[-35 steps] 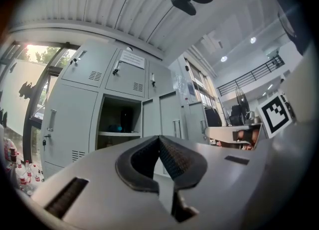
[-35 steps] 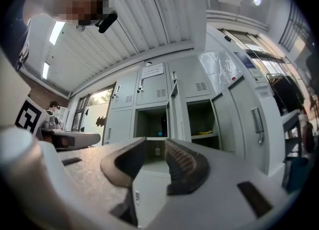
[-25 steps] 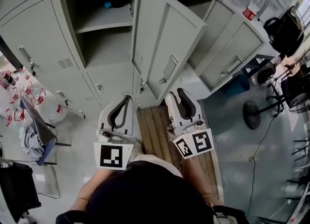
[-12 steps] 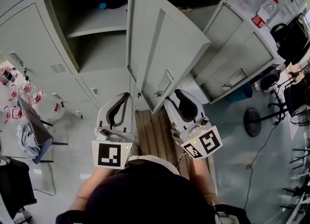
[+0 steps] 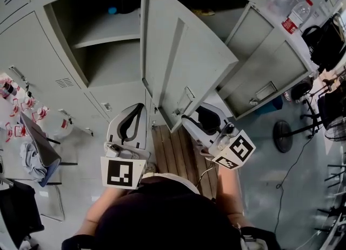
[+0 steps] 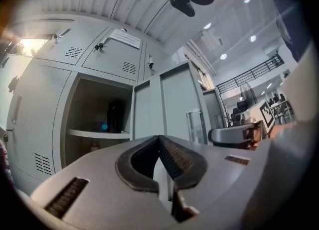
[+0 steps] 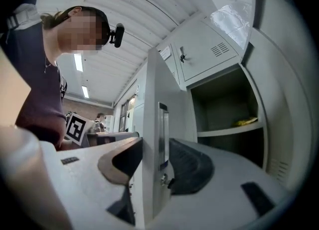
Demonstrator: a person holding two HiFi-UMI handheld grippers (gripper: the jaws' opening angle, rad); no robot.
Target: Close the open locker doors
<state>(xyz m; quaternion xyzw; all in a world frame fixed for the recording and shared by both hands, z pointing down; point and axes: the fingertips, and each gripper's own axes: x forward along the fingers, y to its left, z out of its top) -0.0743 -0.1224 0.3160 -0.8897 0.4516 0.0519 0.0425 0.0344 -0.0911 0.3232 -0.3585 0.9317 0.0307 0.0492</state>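
Note:
Two grey locker doors stand open in the head view: a middle door that swings out toward me and a right door. My right gripper is at the lower free edge of the middle door. In the right gripper view its jaws have just been opening and now straddle that door's edge beside the metal handle, with a small gap at the right pad. My left gripper hangs left of that door, shut with nothing in it, and faces the open left compartment.
The left compartment holds a shelf with a dark bottle and a blue item. A yellow item lies on the right compartment's shelf. I stand on a wooden board. A chair is at left, a fan base at right.
My right gripper has swung left toward the middle door's edge and its jaws have widened around it. The lockers have come closer in view. The left gripper stays shut.

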